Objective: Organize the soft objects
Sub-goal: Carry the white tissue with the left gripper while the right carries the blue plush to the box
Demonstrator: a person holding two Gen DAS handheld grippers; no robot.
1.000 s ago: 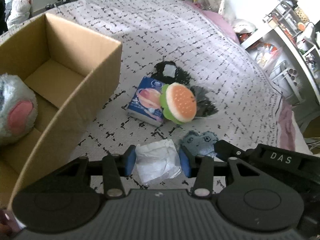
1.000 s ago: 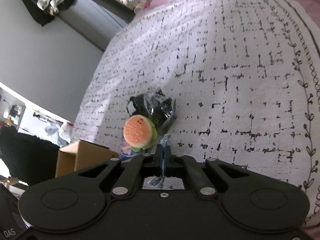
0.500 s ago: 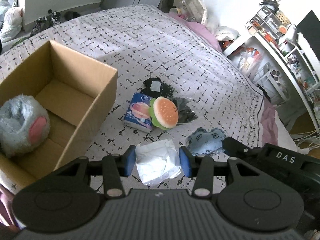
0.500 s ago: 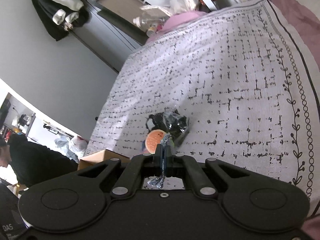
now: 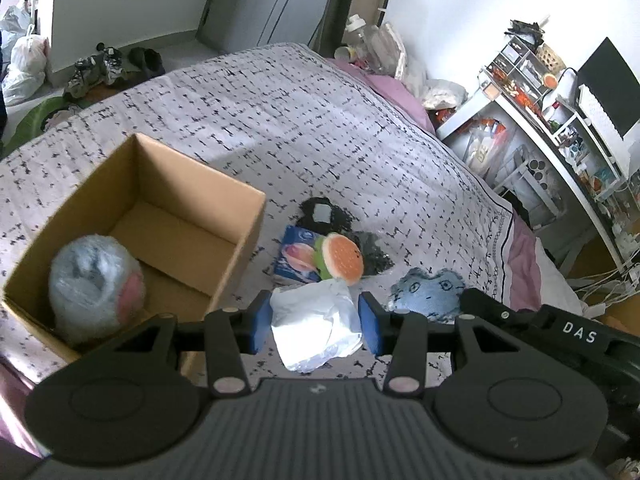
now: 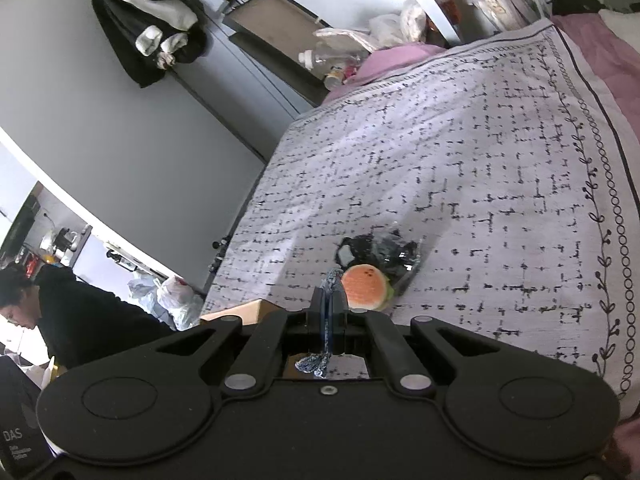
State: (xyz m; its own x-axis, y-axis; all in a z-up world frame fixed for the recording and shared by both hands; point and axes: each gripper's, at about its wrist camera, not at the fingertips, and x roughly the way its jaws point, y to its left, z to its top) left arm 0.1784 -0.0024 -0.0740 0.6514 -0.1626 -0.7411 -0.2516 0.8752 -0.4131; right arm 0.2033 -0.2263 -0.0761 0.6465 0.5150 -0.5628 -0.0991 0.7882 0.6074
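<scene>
Beside the cardboard box [image 5: 168, 216], which stands on the patterned bedspread [image 5: 320, 128], the left gripper [image 5: 316, 330] pinches a white soft packet [image 5: 316, 328] between its blue pads, clear of the cover. The right gripper [image 6: 329, 312] is pressed together on a thin edge of the blue knitted toy [image 5: 428, 294], just right of the packet and farther from the box. A fluffy grey plush [image 5: 96, 288] already lies in the box's near corner. The burger plush [image 5: 340, 260] waits close beside the box. Judging by this, both loads should travel over the box rim before release; the toy dangles, so carry it high enough to clear the wall.
</scene>
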